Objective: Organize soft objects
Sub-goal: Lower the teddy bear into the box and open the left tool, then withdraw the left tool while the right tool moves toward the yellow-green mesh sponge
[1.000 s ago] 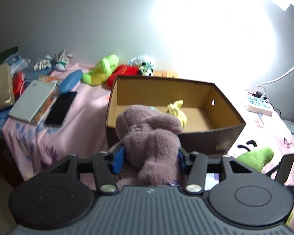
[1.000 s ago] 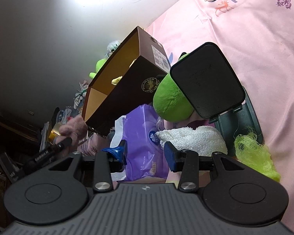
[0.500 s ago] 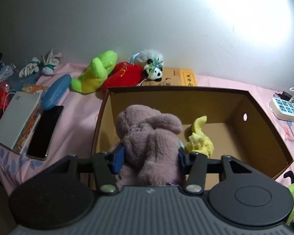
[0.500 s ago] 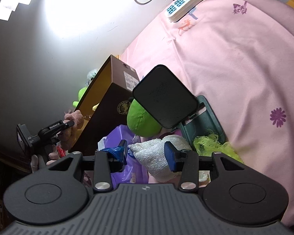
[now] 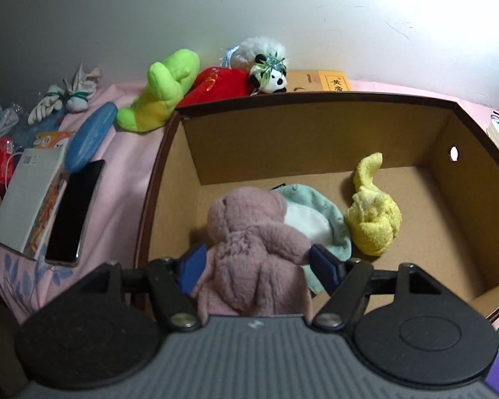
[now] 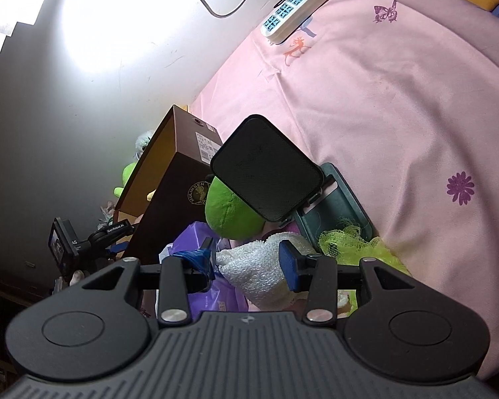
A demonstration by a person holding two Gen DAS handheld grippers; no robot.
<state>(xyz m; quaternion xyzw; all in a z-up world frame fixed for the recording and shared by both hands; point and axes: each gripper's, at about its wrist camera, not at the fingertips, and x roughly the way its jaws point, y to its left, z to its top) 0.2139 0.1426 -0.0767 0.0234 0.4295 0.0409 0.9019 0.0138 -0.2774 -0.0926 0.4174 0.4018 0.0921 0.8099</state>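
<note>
Low over the near left corner of the open cardboard box: left gripper, jaws apart and just opened wider, blue pads at either flank of the mauve plush toy without pinching it in. Plush head down on the box floor, body reaching back between the fingers toward the camera. Just right of it, partly tucked under its shoulder, a teal and white cloth hat; further right, apart from the plush and touching the hat's edge, a rolled yellow towel. Beyond the far left corner, outside the box on the pink sheet: a lime green plush and a red-bodied panda toy against the wall. Left of the box: a blue oval case, a black phone lying flat beside a white book, and bundled white gloves at the far left. On the right side of the box, in the right wrist view: right gripper clamped on a white knobbly towel, pads pressed into both sides. Around that towel: a purple packet to the left, lime mesh to the right over a dark green tray, and a green plush head just beyond, under a black square pad. Far off on the sheet, by the wall: a white power strip.
</note>
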